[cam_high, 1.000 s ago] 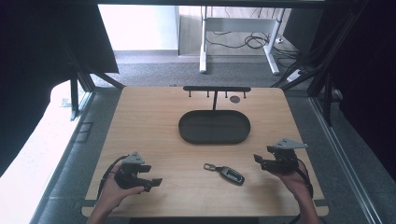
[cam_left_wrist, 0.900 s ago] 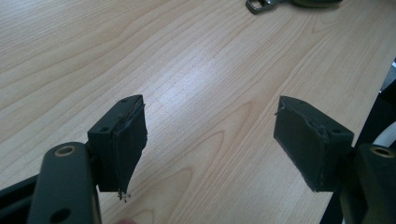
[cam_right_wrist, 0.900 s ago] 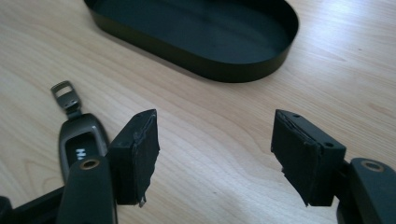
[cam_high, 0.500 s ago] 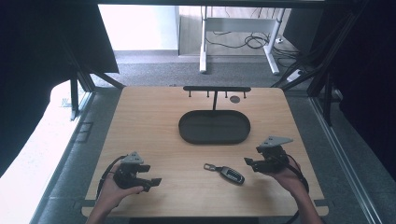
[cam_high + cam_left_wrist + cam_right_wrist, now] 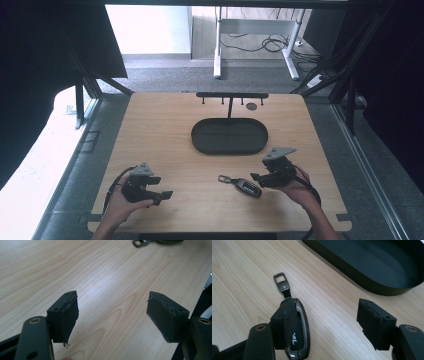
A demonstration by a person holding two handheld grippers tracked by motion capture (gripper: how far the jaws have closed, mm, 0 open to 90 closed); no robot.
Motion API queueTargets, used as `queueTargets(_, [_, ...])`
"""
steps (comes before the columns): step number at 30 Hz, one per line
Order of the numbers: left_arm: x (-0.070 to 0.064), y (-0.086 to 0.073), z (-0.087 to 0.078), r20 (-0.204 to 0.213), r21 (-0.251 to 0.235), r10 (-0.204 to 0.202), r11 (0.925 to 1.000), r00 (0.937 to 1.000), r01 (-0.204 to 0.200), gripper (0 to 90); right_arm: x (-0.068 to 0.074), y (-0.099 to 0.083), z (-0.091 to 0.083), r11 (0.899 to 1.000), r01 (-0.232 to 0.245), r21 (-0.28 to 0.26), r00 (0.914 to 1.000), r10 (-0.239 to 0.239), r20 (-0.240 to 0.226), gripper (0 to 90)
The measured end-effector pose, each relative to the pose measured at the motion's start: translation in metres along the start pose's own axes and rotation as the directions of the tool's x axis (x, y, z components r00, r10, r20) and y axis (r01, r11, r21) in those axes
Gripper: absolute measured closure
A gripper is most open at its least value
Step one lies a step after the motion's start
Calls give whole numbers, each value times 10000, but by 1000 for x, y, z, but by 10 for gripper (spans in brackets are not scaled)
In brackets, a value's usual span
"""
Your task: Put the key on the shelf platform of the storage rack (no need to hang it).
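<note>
Table [image 5: 165, 130] w/ black oval tray [image 5: 229, 136] mid-far, small rack [image 5: 231, 95] behind it. Left gripper [image 5: 161, 195] sits near-left w/ jaws wide, nothing between them, same spot as 1 s ago. Right gripper [image 5: 256, 177] has slid left from the near-right edge and is now right at the key fob [image 5: 247, 187]; jaws wide, holding nothing. In right gripper view the fob [image 5: 297, 332] lies flat on the wood, partly under the left jaw, its metal clip [image 5: 281, 282] pointing away, tray just beyond. Fob not yet between the jaws, so prob. the approach is nearly done; needs a small shift to straddle it before closing.
</note>
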State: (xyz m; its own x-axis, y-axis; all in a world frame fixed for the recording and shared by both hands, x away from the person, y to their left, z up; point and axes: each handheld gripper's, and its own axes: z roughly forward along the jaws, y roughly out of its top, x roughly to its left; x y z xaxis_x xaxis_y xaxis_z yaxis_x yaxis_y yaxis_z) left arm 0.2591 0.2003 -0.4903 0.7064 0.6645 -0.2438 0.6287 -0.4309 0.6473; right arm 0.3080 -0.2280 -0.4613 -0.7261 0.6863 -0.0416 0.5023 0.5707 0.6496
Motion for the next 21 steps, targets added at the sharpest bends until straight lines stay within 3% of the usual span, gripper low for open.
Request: queueTargets(21, [0,0,5,37,188,9,9998,10000,-10,260,15,9,18,9961,606,649,9960,-560,-693,337])
